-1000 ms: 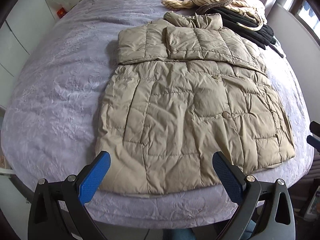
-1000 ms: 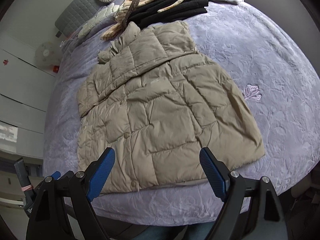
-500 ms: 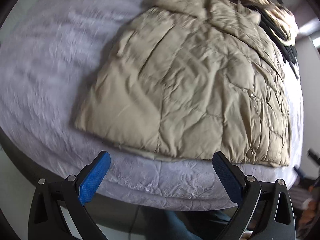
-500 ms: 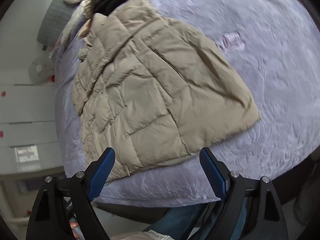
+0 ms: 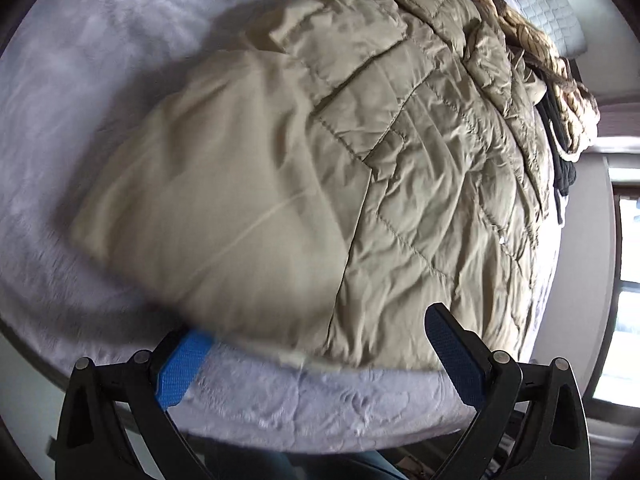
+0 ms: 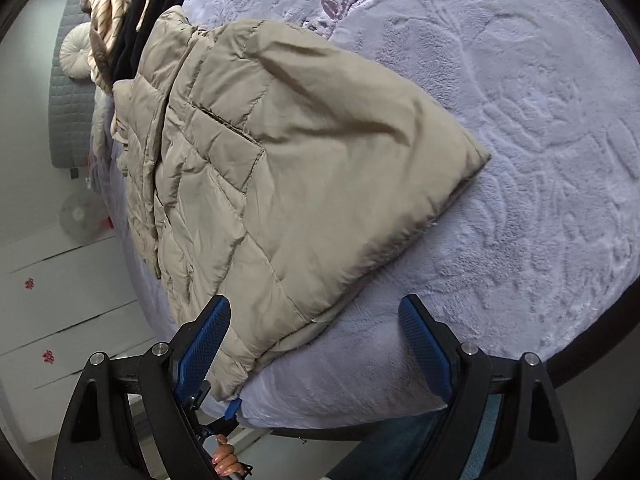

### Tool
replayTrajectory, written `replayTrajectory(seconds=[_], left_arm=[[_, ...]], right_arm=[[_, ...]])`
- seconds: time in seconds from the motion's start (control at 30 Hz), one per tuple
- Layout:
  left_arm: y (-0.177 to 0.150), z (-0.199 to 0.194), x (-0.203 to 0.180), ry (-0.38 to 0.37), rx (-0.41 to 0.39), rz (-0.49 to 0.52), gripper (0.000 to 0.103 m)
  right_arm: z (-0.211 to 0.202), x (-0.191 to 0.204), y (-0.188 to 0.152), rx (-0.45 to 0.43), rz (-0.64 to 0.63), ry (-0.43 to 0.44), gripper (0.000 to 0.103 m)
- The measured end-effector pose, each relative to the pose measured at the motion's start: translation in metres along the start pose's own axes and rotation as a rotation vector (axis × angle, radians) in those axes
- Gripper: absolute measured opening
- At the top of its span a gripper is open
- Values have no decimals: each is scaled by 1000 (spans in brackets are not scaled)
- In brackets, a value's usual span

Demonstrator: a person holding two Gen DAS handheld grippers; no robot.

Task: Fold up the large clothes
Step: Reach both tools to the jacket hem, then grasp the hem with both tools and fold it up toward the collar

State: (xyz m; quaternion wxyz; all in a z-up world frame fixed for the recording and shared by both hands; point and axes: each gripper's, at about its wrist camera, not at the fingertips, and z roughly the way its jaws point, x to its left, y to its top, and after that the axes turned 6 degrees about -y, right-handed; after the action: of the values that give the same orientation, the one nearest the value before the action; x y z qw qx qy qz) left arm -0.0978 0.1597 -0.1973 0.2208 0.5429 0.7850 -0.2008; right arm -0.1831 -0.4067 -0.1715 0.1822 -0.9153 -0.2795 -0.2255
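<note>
Left gripper point(image 5: 320, 364): jaws spread wide, pinching nothing; hem of the beige quilted puffer jacket point(image 5: 320, 184) lies between and just ahead of the pads.
Right gripper point(image 6: 316, 352): jaws spread, empty; jacket's lower corner sits just ahead, nearer its left pad.
Jacket: flat on the lavender bedspread point(image 6: 520, 160), sleeves folded across the chest.
Beyond: clothes pile point(image 5: 560, 92), far from both claws.
Procedure: seat each pad pair over a hem corner, close on all layers, lift evenly.

Left gripper point(image 5: 320, 354) with jaws spread wide over the near hem of a beige quilted jacket point(image 5: 340, 168), lavender bedspread point(image 5: 320, 408) beneath, striped and black clothes point(image 5: 560, 120) piled far beyond
</note>
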Motion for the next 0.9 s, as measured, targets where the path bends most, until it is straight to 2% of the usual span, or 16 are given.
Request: replayTrajectory(seconds=[0.13,0.2,0.23,0.27,0.3,0.33,0.4,0.47,0.63,0.9], left_arm=[[11,0,-10,-34,-18,42,100],[15,0,-17,-58,-11,62,72],[18,1,-19,-49,7,76,46],[20,1,-19,-35,12,94,24],[22,-1,-19,-35,13,109,18],[24,-5,-19,-47,12,119,15],[25,-17,-21,-77,-4,138,11],[27,-33,-27,-108,-22,165,11],[36,-68,-47,-165,-67,214,11],[67,-119,-99,-236,-225,223,11]], right_arm=[[7,10,5,-21,16,52,89],[11,10,7,-34,42,67,88],[13,10,8,-44,67,84,87],[13,10,8,-49,80,96,84],[14,10,8,-55,96,108,69],[14,10,7,-60,105,102,42],[11,11,5,-82,107,75,10],[2,16,2,-115,79,92,8],[-29,52,0,-167,-85,102,7],[-73,131,32,-202,-302,151,7]])
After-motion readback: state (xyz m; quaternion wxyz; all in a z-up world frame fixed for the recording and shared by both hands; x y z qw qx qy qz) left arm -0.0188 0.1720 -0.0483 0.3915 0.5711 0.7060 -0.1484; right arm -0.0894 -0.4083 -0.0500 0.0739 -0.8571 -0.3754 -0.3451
